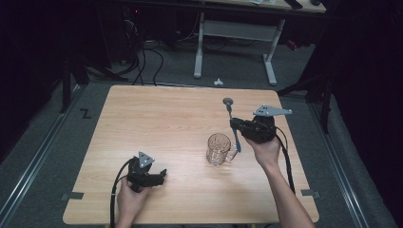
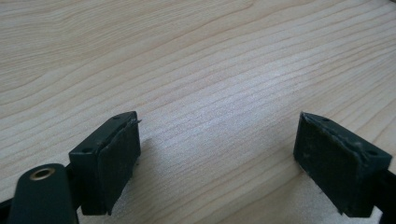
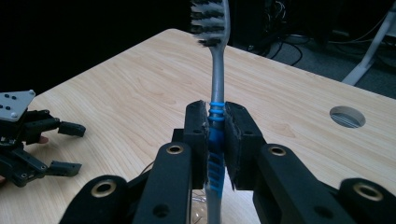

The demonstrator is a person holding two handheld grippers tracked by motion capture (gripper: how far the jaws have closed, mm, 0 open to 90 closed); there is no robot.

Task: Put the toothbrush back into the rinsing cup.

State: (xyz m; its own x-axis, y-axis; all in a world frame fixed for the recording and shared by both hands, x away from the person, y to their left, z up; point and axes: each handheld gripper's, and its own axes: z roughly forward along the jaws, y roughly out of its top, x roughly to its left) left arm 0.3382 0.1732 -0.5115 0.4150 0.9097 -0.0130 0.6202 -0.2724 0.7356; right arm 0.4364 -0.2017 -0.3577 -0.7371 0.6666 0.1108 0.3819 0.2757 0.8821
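My right gripper [image 1: 235, 126] [image 3: 216, 116] is shut on a grey toothbrush [image 1: 229, 110] [image 3: 218, 70] at its blue ribbed grip. The brush stands nearly upright with its bristle head on top. Its blue lower end hangs just right of a clear glass mug [image 1: 218, 149], near the mug's handle; I cannot tell whether they touch. My left gripper [image 1: 163, 176] [image 2: 217, 140] lies low at the table's front left with its jaws wide apart and only bare wood between them. It also appears in the right gripper view as the left gripper [image 3: 80, 148], far off and open.
The light wooden table [image 1: 157, 123] has a round cable hole [image 3: 347, 116] beyond the brush. Past the table's far edge, dark floor holds cables and a white desk frame [image 1: 235, 47].
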